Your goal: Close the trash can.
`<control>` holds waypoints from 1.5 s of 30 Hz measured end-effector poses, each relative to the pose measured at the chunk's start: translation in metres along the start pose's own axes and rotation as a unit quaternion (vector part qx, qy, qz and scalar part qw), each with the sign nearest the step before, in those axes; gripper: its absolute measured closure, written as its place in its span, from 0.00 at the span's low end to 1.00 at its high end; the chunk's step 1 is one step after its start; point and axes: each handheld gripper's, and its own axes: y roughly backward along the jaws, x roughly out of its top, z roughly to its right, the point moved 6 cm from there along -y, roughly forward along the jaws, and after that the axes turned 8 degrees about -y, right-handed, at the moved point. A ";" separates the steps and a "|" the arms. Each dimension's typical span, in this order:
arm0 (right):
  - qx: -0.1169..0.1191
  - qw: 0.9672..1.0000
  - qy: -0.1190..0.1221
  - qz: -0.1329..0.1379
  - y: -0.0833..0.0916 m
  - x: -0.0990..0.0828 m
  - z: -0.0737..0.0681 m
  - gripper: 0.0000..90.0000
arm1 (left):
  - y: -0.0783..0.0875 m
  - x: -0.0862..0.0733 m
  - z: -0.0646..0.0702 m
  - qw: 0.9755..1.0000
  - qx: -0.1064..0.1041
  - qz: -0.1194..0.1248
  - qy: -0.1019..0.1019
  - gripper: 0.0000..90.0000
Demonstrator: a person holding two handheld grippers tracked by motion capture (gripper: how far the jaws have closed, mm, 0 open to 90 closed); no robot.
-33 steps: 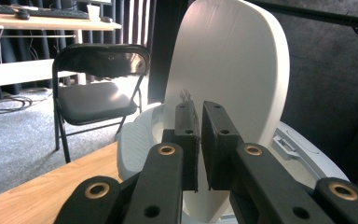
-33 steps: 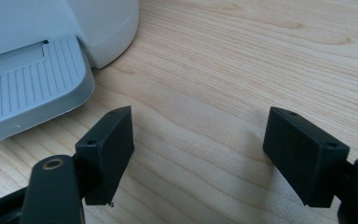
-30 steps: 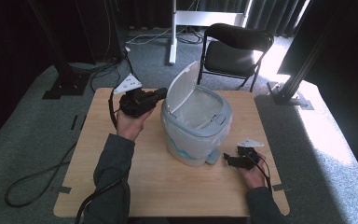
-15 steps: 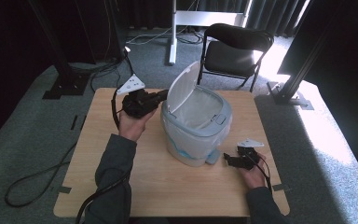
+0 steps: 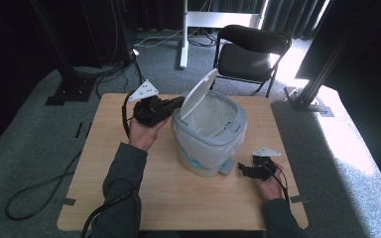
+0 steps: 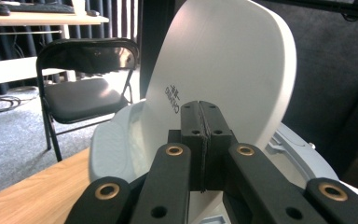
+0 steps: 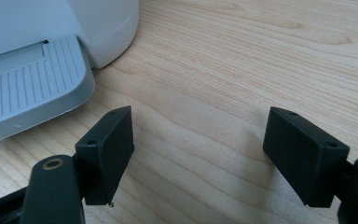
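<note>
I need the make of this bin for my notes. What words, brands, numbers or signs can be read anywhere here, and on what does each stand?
Small dark print on the underside of the bin lid, turned sideways, just above the left gripper: a row of Latin capitals with a few smaller marks beside it, too small and blurred to read for certain.
Bin, pedal, table, chair: no print readable.
</note>
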 end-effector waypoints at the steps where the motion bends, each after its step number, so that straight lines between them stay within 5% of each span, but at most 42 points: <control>1: 0.000 1.000 0.000 0.000 0.000 0.000 0.000 0.26 | -0.001 0.000 0.001 1.000 -0.001 -0.001 0.000 1.00; 26: 0.000 1.000 0.000 0.000 0.000 0.000 0.000 0.26 | -0.021 -0.007 0.030 0.999 -0.043 -0.015 -0.006 1.00; 45: 0.000 1.000 0.000 0.000 0.000 0.000 0.000 0.26 | -0.045 -0.007 0.053 0.995 -0.068 -0.064 -0.031 0.99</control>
